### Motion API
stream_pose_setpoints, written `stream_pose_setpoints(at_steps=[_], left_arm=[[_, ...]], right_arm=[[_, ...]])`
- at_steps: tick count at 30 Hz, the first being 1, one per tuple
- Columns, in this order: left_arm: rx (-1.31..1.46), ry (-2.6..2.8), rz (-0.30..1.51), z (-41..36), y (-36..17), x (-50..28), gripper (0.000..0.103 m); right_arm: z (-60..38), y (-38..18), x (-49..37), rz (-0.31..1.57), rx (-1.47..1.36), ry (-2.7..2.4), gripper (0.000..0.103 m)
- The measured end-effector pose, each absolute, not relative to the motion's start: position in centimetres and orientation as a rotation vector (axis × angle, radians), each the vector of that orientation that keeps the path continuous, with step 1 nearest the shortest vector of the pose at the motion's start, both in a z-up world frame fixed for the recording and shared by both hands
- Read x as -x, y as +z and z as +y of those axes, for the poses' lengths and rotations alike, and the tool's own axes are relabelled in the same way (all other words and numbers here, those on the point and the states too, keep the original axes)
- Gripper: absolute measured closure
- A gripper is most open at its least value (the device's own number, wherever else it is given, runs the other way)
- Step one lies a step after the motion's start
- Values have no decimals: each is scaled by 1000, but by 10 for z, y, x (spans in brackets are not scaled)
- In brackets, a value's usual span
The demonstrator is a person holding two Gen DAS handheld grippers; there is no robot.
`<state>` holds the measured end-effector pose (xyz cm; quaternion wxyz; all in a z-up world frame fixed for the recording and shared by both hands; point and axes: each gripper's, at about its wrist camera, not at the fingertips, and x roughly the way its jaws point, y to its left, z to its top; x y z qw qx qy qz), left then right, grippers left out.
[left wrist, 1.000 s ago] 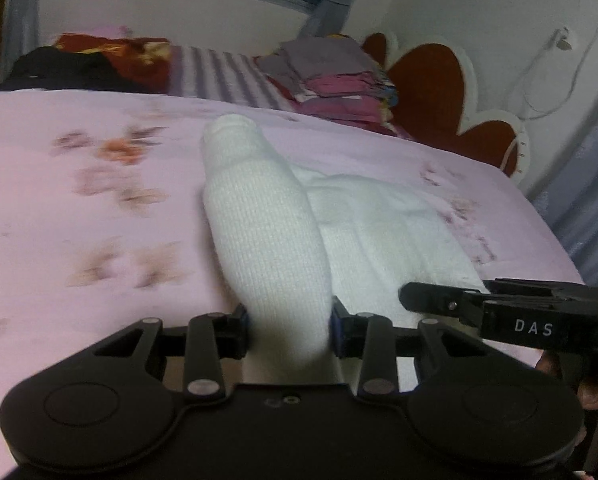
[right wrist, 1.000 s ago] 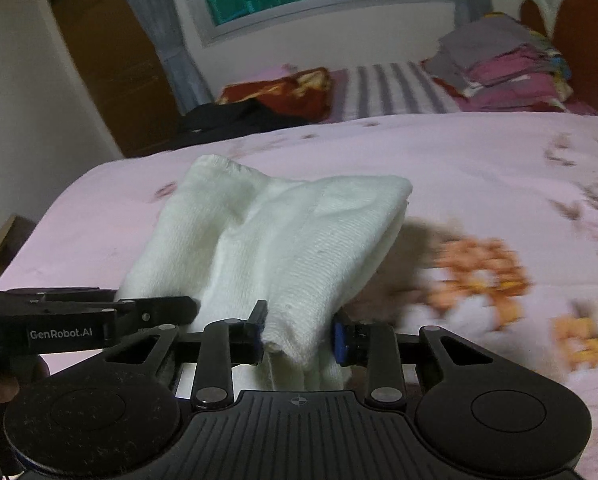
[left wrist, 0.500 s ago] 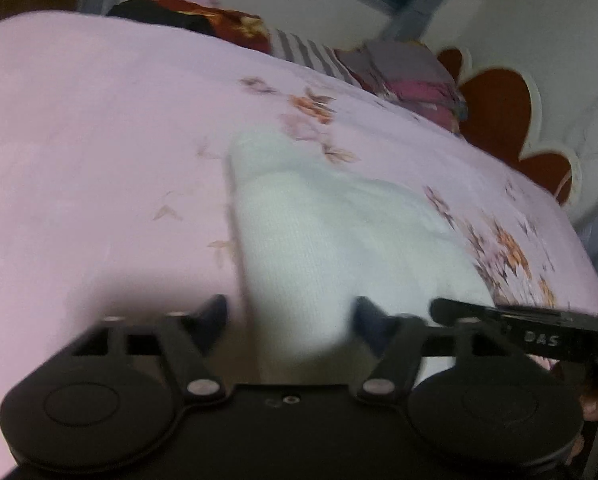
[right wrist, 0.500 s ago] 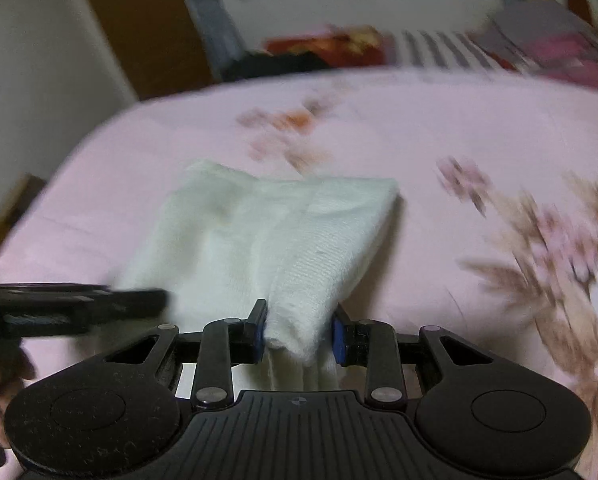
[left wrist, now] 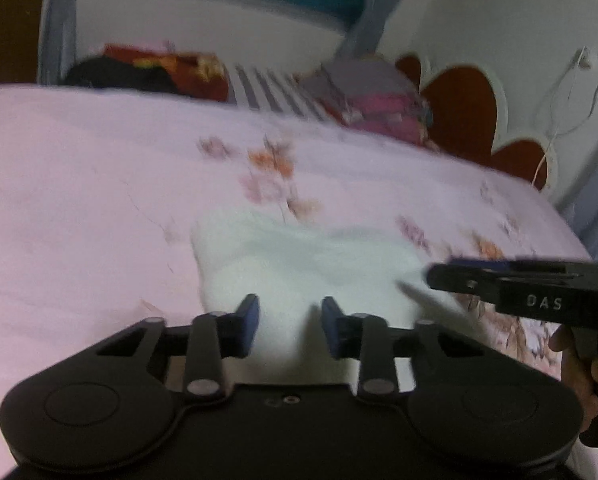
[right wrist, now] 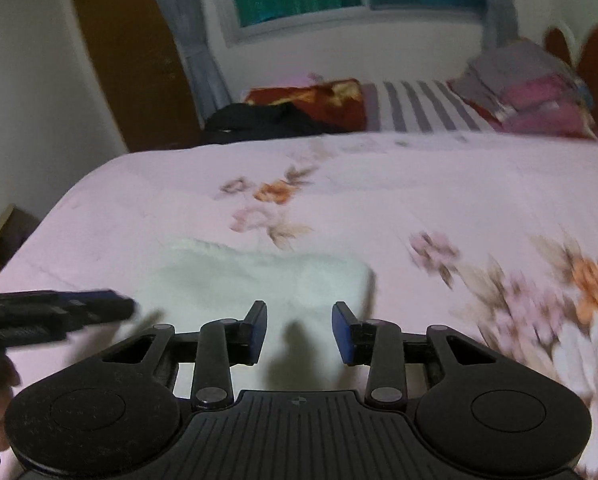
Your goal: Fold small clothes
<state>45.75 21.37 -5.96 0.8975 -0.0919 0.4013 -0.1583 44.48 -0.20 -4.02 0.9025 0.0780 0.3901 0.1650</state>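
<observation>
Two grippers over white garment (left wrist: 299, 264), flat on pink bedspread (left wrist: 79, 200). Left gripper (left wrist: 289, 326) closing, right gripper (right wrist: 299, 330) opening; pads clear of cloth, nothing held. Risk: closing pads snag top layer, pulling fold open.

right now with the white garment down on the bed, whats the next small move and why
Probably draw both grippers back from the white garment. It lies flat on the pink bedspread. The right gripper is opening with nothing pinched. The left gripper is closing; cloth sits between its pads, though blur hides any pinch. Once clear, you could check the fold.
</observation>
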Motion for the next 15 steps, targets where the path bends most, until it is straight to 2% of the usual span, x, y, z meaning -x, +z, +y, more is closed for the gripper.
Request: stream_pose_setpoints(at_steps=[2,4,6,10,15], left_arm=[[179,-336,842,209,-68,-457,74],[202,-345,849,209,-73,-456,72],[202,-350,857,207,-75,-459,72],[184,-353,852,208,-69,-452,74],[221,-404,809,215,-58,-406,74]], right_arm=[[15,-46,-452,832,-90,382,68],[28,-63,-455,892,26,379,79],[26,-81,-456,901,97,318,79],[12,-85,-461,915,12,294,78],[12,-52,-422,853,-13,342,78]])
